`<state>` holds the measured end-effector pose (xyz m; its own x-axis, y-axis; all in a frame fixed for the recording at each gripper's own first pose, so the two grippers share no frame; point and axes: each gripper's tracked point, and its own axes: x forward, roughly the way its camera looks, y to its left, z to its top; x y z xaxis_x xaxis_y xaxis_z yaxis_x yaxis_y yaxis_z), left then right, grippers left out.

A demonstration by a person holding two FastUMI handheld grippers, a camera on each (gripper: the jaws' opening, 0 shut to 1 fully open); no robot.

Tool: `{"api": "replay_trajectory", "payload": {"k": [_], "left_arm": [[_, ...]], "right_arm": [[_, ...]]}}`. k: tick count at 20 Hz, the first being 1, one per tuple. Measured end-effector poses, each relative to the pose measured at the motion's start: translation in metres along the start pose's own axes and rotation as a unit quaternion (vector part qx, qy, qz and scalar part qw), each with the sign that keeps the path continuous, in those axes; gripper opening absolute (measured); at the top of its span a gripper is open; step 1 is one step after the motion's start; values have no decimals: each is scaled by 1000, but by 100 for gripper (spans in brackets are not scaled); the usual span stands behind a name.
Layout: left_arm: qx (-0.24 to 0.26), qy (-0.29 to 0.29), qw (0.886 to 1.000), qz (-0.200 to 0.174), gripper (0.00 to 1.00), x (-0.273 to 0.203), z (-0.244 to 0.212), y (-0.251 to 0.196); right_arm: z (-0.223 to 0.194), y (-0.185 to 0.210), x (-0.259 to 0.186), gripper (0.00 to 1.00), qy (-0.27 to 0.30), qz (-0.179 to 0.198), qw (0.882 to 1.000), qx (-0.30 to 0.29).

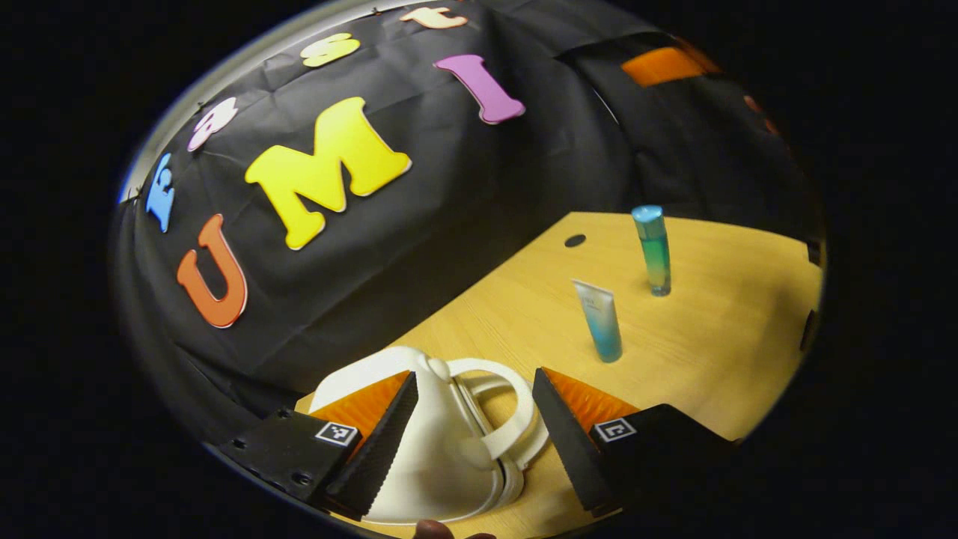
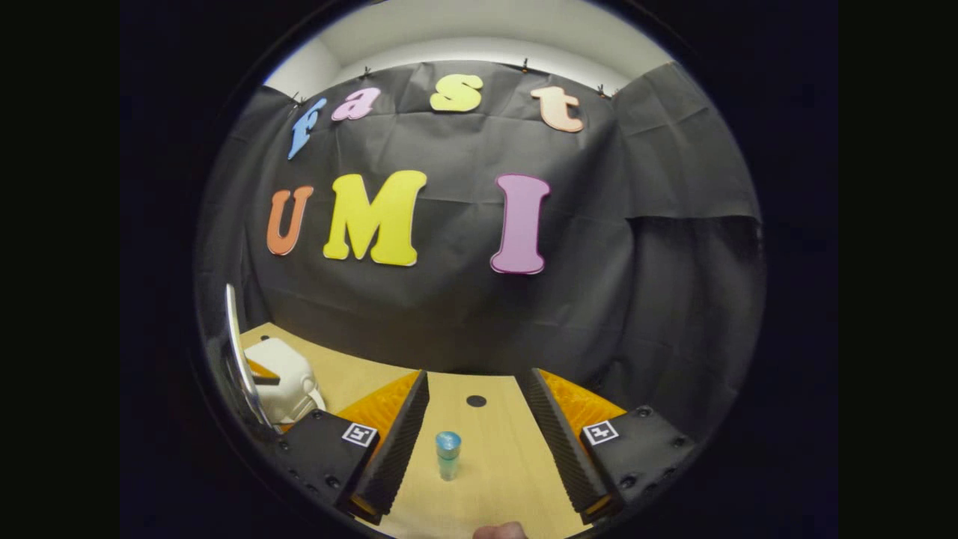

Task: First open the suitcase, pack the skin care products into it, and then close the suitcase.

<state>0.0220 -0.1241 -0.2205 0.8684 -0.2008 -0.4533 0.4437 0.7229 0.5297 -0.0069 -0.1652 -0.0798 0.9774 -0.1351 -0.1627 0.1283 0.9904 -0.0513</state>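
Observation:
A small white suitcase (image 1: 438, 457) with a looped handle (image 1: 516, 419) sits on the wooden table (image 1: 718, 359), right under my left gripper (image 1: 475, 378). That gripper is open, its fingers straddling the shell and the handle. Farther out, a pale blue tube (image 1: 602, 322) and a teal-capped bottle (image 1: 653, 251) stand upright. In the right gripper view the blue-capped bottle (image 2: 448, 454) stands between the spread fingers of my right gripper (image 2: 475, 378), touching neither. The white suitcase (image 2: 288, 378) shows at the left edge, beside a thin white panel (image 2: 239, 352) seen edge-on.
A small dark hole (image 1: 575, 240) marks the tabletop near the black cloth wall, also seen as a hole (image 2: 476, 400) beyond the bottle. Bare wood lies to the right of the two products. The table's far edge meets the cloth.

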Motion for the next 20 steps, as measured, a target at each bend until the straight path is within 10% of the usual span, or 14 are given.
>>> {"api": "replay_trajectory", "payload": {"k": [6,10,20], "left_arm": [[109,85,990,0,93,24,-34,-19],[114,122,986,-7,49,36,-49,-21],[19,74,997,8,3,15,-6,6]], "right_arm": [[-10,-29,0,81,6,-25,1000,-4],[-13,-28,-6,81,10,-27,1000,-8],[12,-2,-21,81,-14,-32,999,1]]}}
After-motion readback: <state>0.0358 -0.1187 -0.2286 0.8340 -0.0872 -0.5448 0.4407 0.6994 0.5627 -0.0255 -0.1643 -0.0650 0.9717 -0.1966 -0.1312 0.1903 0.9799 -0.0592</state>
